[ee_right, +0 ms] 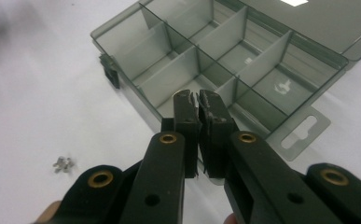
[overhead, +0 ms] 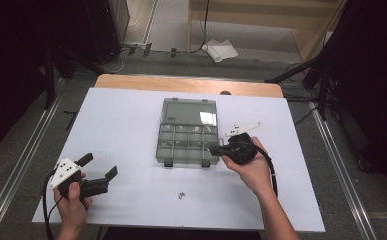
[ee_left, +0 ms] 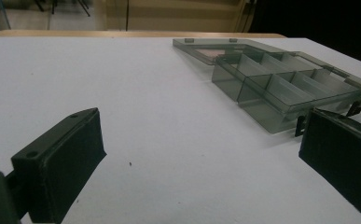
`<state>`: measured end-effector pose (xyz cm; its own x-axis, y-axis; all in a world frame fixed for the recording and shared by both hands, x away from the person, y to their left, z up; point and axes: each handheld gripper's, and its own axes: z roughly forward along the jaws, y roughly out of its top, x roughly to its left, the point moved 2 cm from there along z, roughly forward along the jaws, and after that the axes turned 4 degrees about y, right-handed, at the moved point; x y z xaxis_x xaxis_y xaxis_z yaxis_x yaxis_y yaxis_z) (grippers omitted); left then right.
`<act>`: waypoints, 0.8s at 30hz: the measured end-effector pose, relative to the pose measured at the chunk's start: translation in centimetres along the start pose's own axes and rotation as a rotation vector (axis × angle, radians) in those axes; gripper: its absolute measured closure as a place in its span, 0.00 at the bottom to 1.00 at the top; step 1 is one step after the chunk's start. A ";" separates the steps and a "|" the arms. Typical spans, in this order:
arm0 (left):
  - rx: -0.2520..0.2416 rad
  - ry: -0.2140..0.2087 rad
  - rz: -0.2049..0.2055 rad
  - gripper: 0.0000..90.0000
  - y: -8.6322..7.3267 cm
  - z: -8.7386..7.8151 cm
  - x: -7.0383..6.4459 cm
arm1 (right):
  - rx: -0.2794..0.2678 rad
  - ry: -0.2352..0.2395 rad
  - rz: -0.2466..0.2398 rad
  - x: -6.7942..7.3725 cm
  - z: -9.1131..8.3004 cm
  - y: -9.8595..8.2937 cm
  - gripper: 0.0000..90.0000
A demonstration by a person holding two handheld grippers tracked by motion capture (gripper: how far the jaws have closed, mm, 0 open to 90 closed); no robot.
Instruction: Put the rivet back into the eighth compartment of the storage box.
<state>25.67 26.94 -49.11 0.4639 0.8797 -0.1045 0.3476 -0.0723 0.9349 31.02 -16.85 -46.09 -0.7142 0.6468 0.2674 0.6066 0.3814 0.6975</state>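
We hold the right gripper pressed closed over the box's right near corner, left gripper wide apart near the tabletop's left near corner, screws by the near edge.

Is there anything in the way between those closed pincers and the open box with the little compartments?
Nothing visible. The right gripper hangs with its jaws pressed together right over the near edge of the box, whose lid lies flat open behind. The small screws lie on the table nearer the person, off that path.
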 end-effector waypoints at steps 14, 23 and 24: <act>-0.006 0.002 0.001 0.00 0.1 -0.1 -0.1 | 0.041 -0.048 0.005 -1.0 1.1 -0.2 0.98; -0.003 0.007 0.009 0.00 0.1 -0.1 -0.2 | 0.070 -0.062 -0.004 -1.3 1.8 -0.3 0.98; -0.001 0.008 0.010 0.00 0.1 -0.1 -0.2 | 0.075 -0.062 -0.008 -1.3 1.9 -0.3 0.98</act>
<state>25.52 26.85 -49.00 0.4604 0.8829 -0.0921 0.3419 -0.0807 0.9362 32.40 -16.54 -47.90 -0.6973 0.6826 0.2185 0.6270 0.4332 0.6474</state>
